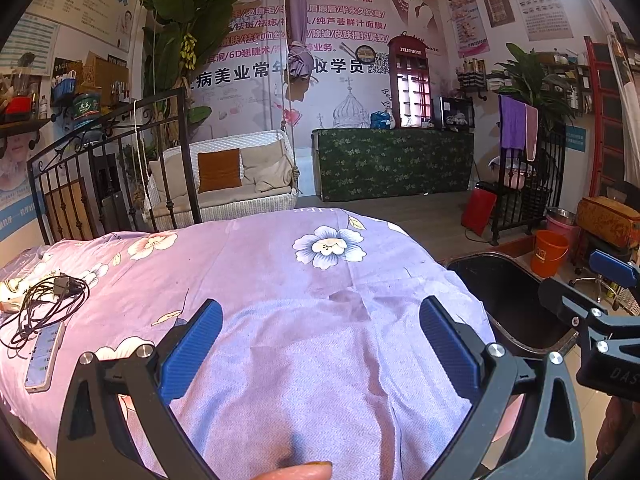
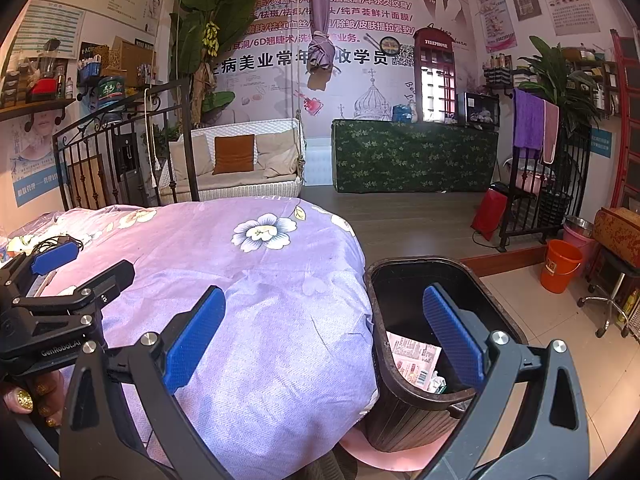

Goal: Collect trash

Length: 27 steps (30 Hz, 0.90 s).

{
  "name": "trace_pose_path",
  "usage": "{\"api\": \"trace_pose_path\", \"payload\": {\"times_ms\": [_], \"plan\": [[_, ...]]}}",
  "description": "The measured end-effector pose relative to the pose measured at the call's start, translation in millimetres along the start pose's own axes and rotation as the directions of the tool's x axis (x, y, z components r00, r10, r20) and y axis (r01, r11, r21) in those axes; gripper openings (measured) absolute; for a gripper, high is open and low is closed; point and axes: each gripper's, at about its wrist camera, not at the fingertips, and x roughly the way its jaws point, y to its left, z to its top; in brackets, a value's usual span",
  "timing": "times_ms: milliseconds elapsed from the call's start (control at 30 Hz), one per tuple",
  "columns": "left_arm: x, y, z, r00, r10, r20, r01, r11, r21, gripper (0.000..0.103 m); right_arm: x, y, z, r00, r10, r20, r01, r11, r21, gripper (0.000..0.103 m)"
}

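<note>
Apparently between pick-ups: both grippers hang empty over the bed, jaws spread wide. Left gripper over the purple floral sheet, nothing between its pads. Right gripper straddles the bed's edge and the bin, one finger over the sheet, the other above the bin's mouth.

Bin stands just beside the bed; printed paper and some crumpled scraps already lie inside. My reading: a drop is done, or nearly all is gathered.

Next move calls for finding another piece. None shows on the open sheet. At the far left lie a phone and a tangled cable, likely not trash.

Hard to make out: pale stuff at the frame's left edge beside the cable, cut off. Bin's bottom partly hidden by the right finger.
</note>
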Motion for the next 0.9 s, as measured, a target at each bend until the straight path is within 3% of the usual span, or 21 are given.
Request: {"api": "trace_pose_path", "payload": {"times_ms": [900], "plan": [[0.4, -1.6, 3.4, 1.0, -0.007, 0.002, 0.007, 1.0, -0.003, 0.098, 0.2, -1.3, -0.2, 1.0, -0.003, 0.0, 0.003, 1.0, 0.002, 0.098]]}}
